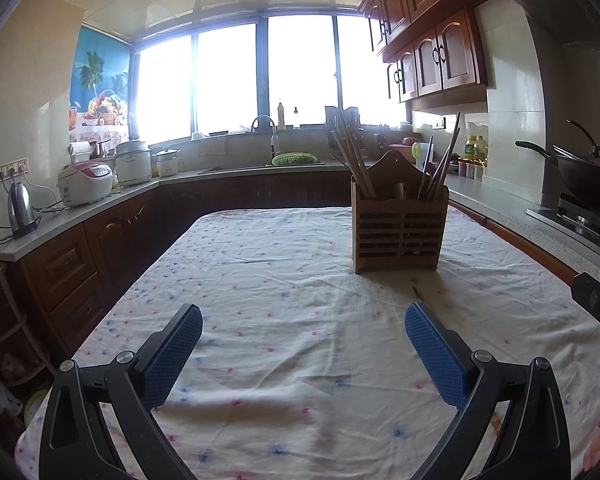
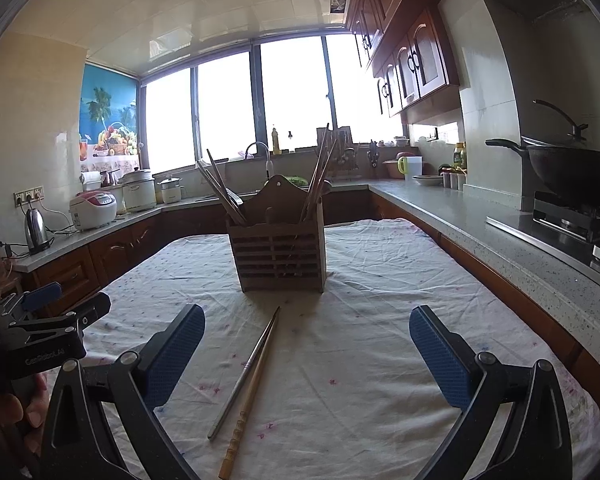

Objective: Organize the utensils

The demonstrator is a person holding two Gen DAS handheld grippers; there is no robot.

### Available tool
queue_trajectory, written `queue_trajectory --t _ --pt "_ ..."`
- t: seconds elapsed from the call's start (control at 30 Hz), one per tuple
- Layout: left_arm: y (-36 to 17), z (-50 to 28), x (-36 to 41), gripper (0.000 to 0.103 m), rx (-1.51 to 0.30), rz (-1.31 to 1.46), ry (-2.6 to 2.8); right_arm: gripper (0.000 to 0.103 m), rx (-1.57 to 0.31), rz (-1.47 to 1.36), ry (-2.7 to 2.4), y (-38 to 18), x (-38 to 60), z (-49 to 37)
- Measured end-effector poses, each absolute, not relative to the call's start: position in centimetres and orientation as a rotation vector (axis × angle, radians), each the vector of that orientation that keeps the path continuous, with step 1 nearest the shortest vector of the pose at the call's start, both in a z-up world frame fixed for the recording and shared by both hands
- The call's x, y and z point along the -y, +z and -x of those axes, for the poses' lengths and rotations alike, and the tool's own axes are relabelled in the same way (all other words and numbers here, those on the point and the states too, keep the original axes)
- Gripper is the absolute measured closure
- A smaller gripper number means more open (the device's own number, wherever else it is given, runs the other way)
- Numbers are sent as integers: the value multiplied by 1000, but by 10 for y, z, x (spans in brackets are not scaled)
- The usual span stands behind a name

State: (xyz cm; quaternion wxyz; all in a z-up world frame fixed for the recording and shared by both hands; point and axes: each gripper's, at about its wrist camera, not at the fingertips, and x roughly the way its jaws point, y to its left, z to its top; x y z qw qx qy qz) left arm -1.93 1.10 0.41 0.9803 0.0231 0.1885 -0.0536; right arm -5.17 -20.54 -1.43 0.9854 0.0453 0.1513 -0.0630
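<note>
A slatted wooden utensil holder point(image 1: 398, 228) point(image 2: 280, 254) stands on the cloth-covered table point(image 1: 284, 280) point(image 2: 360, 320), with several chopsticks upright in its left and right compartments. In the right wrist view a metal chopstick point(image 2: 246, 368) and a bamboo chopstick point(image 2: 248, 396) lie side by side on the cloth. They rest between the blue pads of my right gripper point(image 2: 306, 316), which is open. My left gripper point(image 1: 304, 316) is open over bare cloth, left of the holder. A thin chopstick tip point(image 1: 417, 293) shows by its right pad.
The left gripper's body point(image 2: 40, 328) and a hand sit at the left edge of the right wrist view. Counters ring the table: a kettle point(image 1: 20, 210), a rice cooker point(image 1: 85, 184), a sink with green basket point(image 1: 294, 159), and a wok point(image 2: 572, 176) on the stove.
</note>
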Motion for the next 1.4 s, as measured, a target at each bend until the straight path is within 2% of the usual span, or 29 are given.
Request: queue_trajectory --t 1.4 --pt "1 17 -8 1 -381 -68 -83 0 -317 -111 -130 -13 211 47"
